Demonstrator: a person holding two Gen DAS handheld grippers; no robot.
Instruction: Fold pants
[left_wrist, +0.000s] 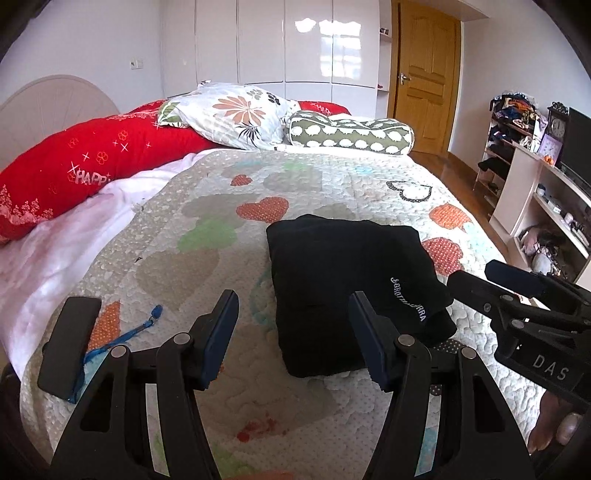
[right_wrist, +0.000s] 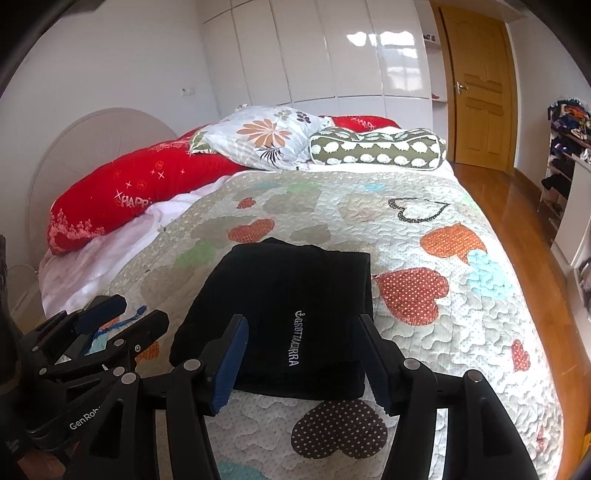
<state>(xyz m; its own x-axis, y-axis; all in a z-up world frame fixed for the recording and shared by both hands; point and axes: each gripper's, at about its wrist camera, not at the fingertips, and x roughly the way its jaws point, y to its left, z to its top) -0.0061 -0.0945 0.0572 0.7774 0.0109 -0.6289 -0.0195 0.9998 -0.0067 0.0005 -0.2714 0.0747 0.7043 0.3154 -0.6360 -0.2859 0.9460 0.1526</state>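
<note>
On the left a black phone (left_wrist: 68, 345) and a blue cord (left_wrist: 125, 334) lie aside on the quilt (left_wrist: 207, 236) — likely kept clear of the folding space. The left gripper (left_wrist: 293, 341) hovers open and empty, tilted down. Right of it the pants (left_wrist: 347, 291) sit folded into a compact stack — the right gripper (right_wrist: 301, 363), also tilted down, stands open above their near edge, holding nothing.

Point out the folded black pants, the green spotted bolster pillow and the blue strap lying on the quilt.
black pants (right_wrist: 280, 291), right wrist view, middle of top fold.
bolster pillow (right_wrist: 376, 149), right wrist view, middle of its side.
blue strap (left_wrist: 125, 336), left wrist view, midway along its length.
</note>
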